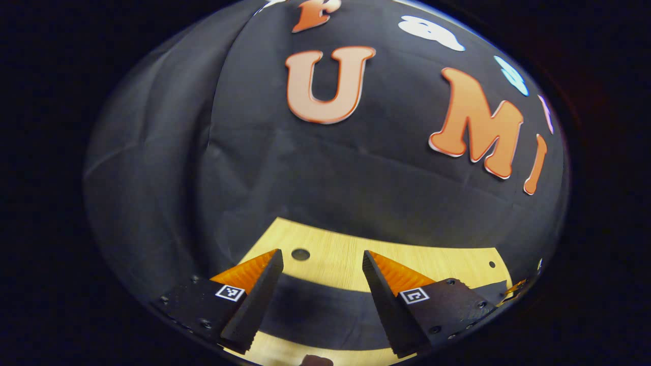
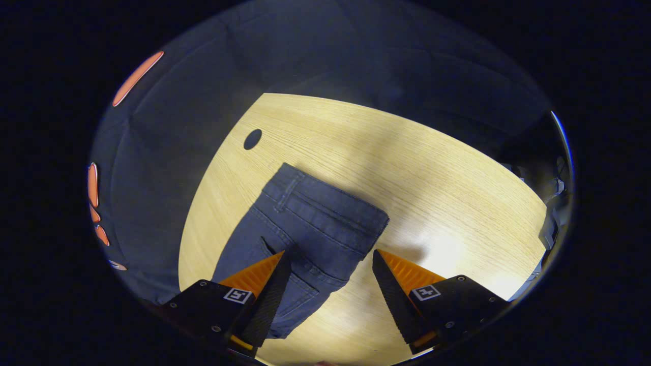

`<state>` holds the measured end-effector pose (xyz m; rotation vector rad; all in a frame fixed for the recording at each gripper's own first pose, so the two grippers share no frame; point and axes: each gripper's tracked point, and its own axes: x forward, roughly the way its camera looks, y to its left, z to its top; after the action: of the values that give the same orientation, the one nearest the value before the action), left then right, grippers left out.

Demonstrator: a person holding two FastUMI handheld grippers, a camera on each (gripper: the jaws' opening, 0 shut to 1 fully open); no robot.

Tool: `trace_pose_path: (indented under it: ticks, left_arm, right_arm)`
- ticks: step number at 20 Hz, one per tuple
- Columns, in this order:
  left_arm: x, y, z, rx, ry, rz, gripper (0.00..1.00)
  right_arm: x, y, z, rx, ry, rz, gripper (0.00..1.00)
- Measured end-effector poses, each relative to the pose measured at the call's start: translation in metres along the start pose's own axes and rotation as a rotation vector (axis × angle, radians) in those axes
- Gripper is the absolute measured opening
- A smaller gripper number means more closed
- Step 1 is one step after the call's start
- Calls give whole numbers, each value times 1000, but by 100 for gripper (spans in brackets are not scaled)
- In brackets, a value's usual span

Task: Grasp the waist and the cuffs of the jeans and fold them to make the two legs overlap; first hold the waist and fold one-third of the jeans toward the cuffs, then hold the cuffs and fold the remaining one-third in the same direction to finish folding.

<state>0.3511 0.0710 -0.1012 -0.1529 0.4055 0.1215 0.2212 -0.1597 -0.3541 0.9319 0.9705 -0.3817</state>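
Observation:
Dark blue jeans (image 2: 310,223) lie flat on the light wooden table (image 2: 432,173), waistband at the far end, legs running down under my right gripper. The right gripper (image 2: 328,256) hangs open above the hip and back-pocket area, one finger over the denim, the other over bare wood; nothing is between its fingers. In the left gripper view a dark strip of cloth, probably part of the jeans (image 1: 315,310), crosses the table (image 1: 335,259) beneath my left gripper (image 1: 321,256), which is open and holds nothing.
A round cable hole (image 2: 253,139) is in the tabletop beyond the waistband, and the cable hole (image 1: 300,254) is also between the left fingers. Black cloth walls close off the table's far side. Dark equipment (image 2: 552,203) stands at the table's right edge.

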Motion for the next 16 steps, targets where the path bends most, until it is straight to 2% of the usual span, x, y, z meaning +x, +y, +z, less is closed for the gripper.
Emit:
trace_pose_path:
  ticks: [6, 7, 8, 9, 10, 13, 16]
  left_arm:
    - [-51, -43, 39, 77, -151, -18, 95]
    - [-59, -52, 46, 87, -188, -27, 90]
    - [-70, -61, 53, 105, -226, -27, 94]
    - [-79, -69, 59, 127, -265, -25, 94]
    - [-86, -74, 60, 146, -288, -17, 94]
    - [-96, -85, 47, 134, -255, -24, 94]
    - [-102, -83, 34, 108, -206, -20, 94]
  right_arm:
    - [13, 0, 4, 16, 8, 14, 96]
    - [16, -3, 4, 19, 14, 14, 93]
    - [13, -5, 5, 33, 27, 20, 90]
    - [16, -4, 4, 45, 34, 33, 78]
    - [16, -3, 3, 51, 37, 43, 73]
    - [24, 1, 5, 78, 7, 69, 33]
    - [16, 3, 2, 65, -24, 69, 32]
